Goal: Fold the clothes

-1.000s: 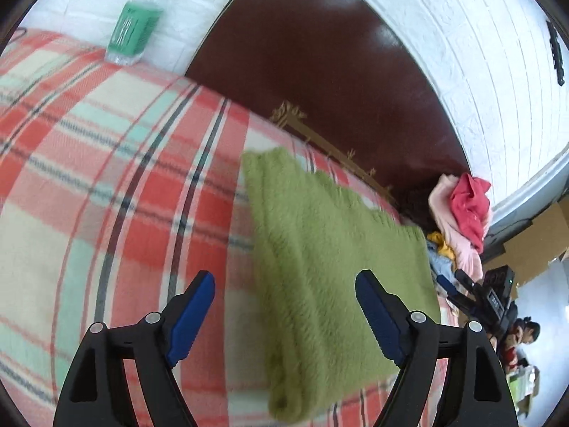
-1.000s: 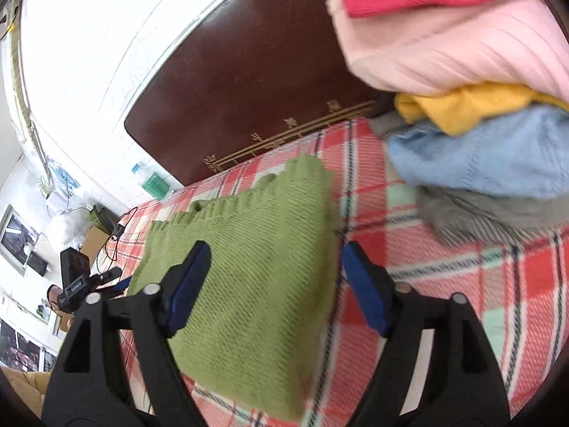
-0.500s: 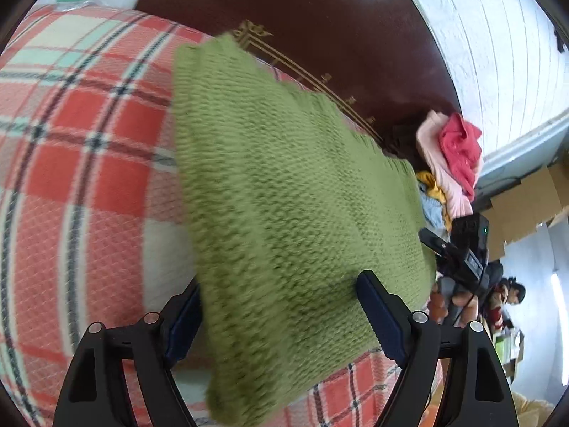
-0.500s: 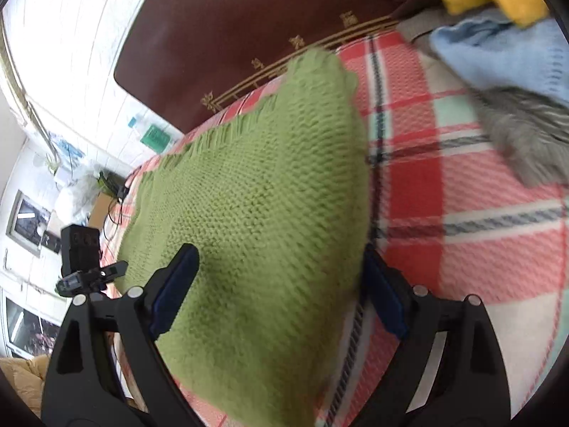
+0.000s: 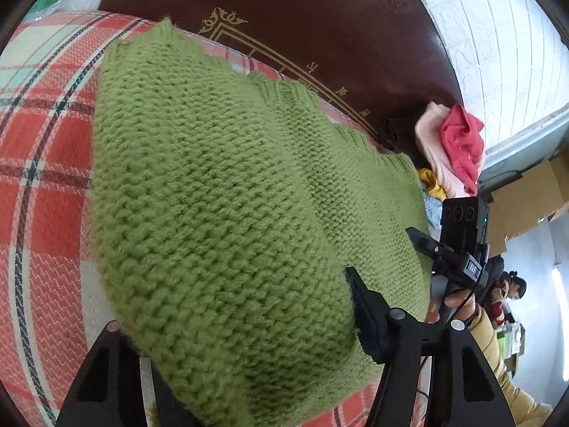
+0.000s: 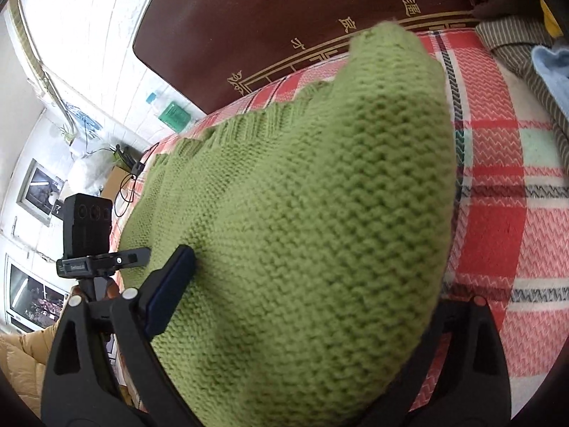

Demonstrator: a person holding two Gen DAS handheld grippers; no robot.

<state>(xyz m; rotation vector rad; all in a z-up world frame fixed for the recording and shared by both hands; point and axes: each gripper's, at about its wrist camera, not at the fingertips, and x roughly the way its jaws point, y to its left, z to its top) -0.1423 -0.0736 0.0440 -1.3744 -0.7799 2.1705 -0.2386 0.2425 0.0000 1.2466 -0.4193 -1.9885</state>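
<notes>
Plaid blanket [image 5: 42, 192] | both grippers advanced onto green knit sweater [image 5: 220, 220] | left gripper [image 5: 234, 334], right gripper [image 6: 306, 284] spread, straddling near corners | grasp pending

Left finger of left hand-held gripper [image 5: 234, 338] behind green sweater [image 5: 227, 213].

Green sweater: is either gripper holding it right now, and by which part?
Cannot be told. The green sweater fills both grippers' jaws at its near folded edge, left gripper and right gripper at opposite ends, but no closed grip shows.
</notes>
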